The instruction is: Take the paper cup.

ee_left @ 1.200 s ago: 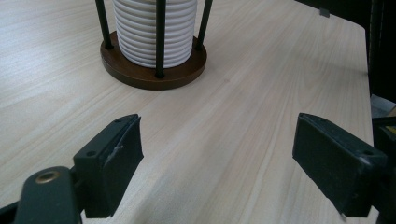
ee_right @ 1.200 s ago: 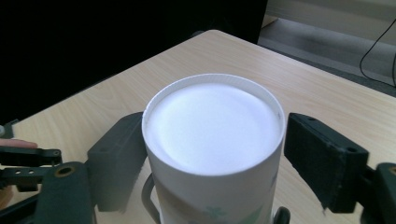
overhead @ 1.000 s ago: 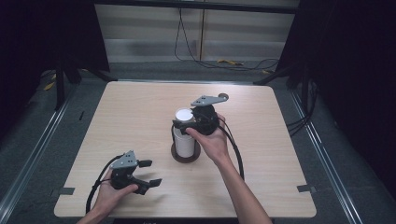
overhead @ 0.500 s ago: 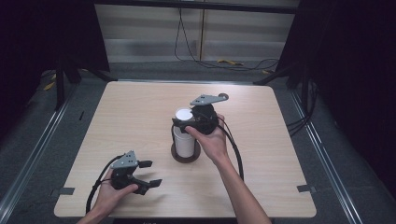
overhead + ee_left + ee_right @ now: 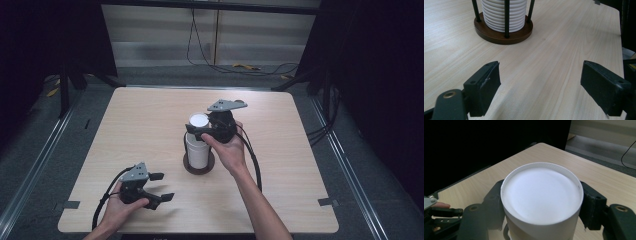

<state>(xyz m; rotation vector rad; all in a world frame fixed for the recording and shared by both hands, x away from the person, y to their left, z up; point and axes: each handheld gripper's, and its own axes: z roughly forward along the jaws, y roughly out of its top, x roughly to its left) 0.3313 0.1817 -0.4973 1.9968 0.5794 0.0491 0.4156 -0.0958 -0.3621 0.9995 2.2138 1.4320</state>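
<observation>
High view: a stack of white cups (image 5: pixel 198 142) is seen upright near the table (image 5: pixel 310 170) centre, its long axis vertical, its flat white top facing up, within a dark-posted round wooden holder (image 5: pixel 198 165). The top cup is clamped by the right gripper (image 5: pixel 202 131). The left gripper (image 5: pixel 159 186), well apart, is held with jaws spread.
</observation>
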